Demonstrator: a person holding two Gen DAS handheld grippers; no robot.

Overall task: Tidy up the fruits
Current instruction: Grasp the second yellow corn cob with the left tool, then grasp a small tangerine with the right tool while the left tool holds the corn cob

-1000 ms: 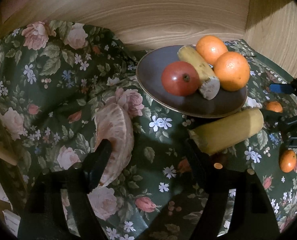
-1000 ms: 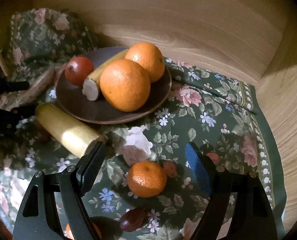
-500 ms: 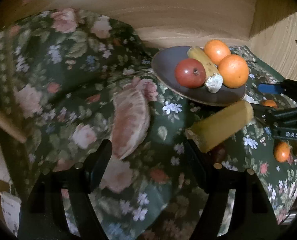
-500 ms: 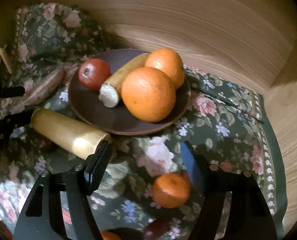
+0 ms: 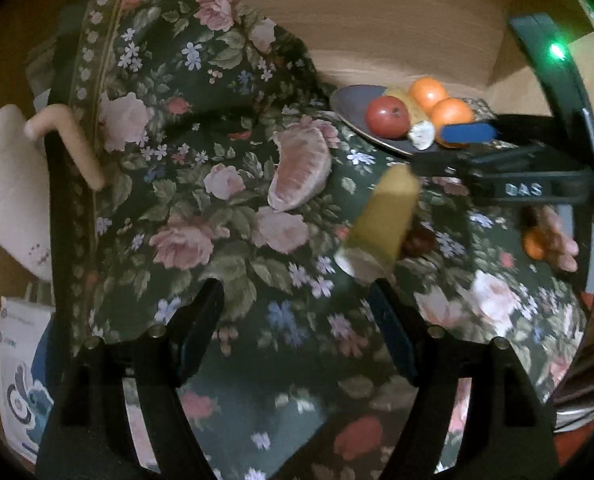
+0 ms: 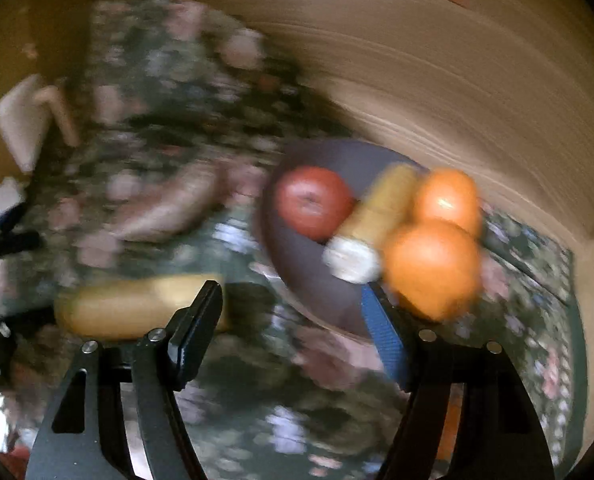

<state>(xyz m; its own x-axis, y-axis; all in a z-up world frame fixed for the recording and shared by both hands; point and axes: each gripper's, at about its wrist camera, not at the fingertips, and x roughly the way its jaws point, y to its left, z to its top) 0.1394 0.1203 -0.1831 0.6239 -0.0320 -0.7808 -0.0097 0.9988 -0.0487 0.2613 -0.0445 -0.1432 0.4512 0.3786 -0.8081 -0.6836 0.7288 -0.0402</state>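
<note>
Both jaws stand wide and empty, so I judge the left gripper (image 5: 297,320) should straddle the banana piece (image 5: 381,220) across its width, then carry it to the plate (image 5: 349,100) nearby.

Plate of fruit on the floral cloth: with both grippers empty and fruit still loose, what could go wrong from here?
1. The plate already carries an apple, a banana piece and two oranges; adding more could push one off.
2. The right gripper reaches close to the plate rim and could nudge it.
3. The loose banana piece is round and might slip from the left gripper if pinched.
</note>
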